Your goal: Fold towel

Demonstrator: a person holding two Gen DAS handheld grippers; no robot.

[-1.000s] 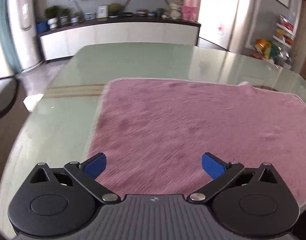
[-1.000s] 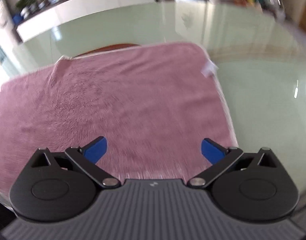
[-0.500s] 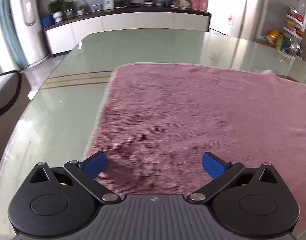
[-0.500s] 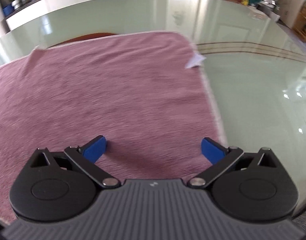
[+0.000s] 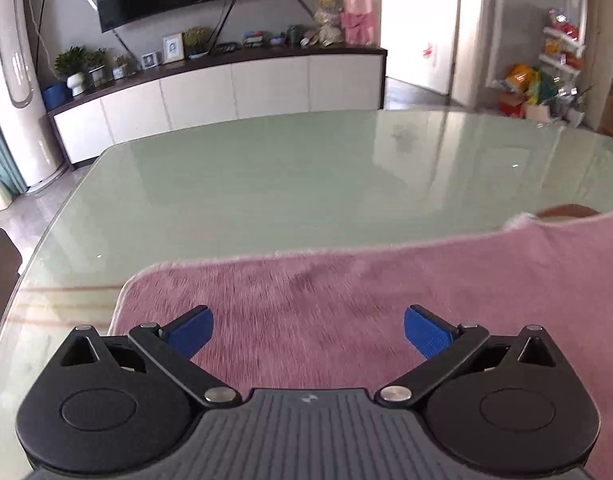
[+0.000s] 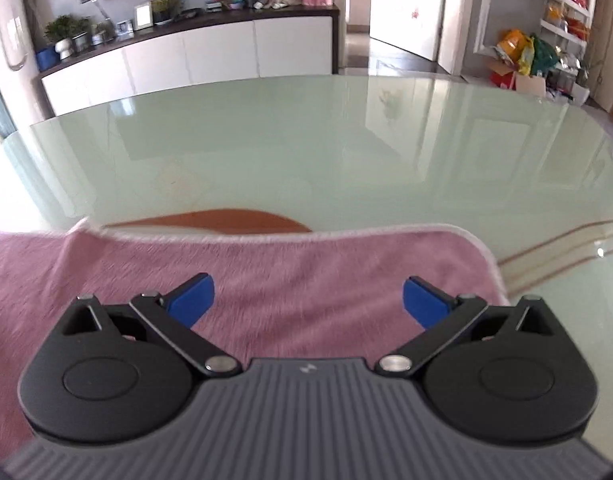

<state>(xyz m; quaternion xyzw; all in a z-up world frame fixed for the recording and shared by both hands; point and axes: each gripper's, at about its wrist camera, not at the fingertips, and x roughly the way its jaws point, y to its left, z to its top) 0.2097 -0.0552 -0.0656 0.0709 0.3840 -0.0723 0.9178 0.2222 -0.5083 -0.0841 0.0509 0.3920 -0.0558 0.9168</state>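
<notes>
In the lower frames our left hand-held gripper [image 5: 308, 332] and right hand-held gripper [image 6: 308, 300] hung wide open, holding nothing, over the pink towel [image 5: 386, 304] lying flat on the table [image 5: 306, 184]. To fold cleanly, we judged each should pinch a far corner, at mid-left and mid-right respectively, together.

Black gripper [image 5: 308, 334], blue pads [image 5: 190, 330], silver screws
</notes>
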